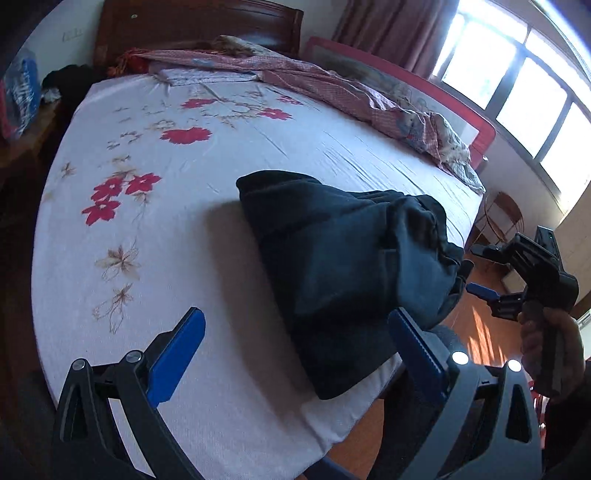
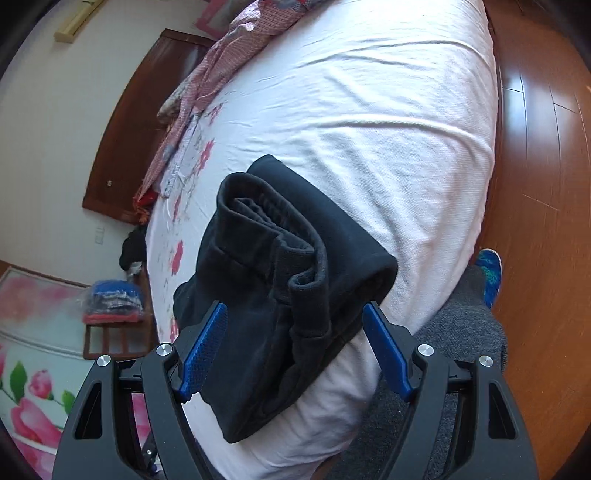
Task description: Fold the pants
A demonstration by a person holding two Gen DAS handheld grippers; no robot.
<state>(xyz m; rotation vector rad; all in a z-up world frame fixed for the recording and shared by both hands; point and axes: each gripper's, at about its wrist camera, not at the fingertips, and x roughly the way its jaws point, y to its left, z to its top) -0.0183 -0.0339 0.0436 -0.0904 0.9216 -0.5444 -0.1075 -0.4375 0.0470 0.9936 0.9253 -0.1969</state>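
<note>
one pair of dark pants [image 1: 343,266], folded into a thick bundle, lies near the bed's [image 1: 207,229] lower right corner in the left wrist view; in the right wrist view the same bundle [image 2: 280,288] fills the centre, its rolled waistband facing the camera. one bed with a white flowered sheet carries it. one pink patterned blanket [image 1: 332,88] is bunched along the upper right of the left view. one wooden headboard [image 1: 192,26] sits at the top left.

two grippers are in play. the left gripper [image 1: 295,354] is spread wide at the bottom of its own frame, blue pads far apart and gripping nothing; its right pad [image 1: 417,350] sits just beside the near end of the pants, though whether it touches the cloth is hard to judge from this angle. the right gripper [image 2: 295,350] is also released, jaws wide, with the end of the bundle lying between its pads; the left pad [image 2: 203,350] looks to be against the fabric, the right one stands apart from it. from the left view this gripper [image 1: 480,291] shows at the right edge, held by one hand [image 1: 550,354].
</note>
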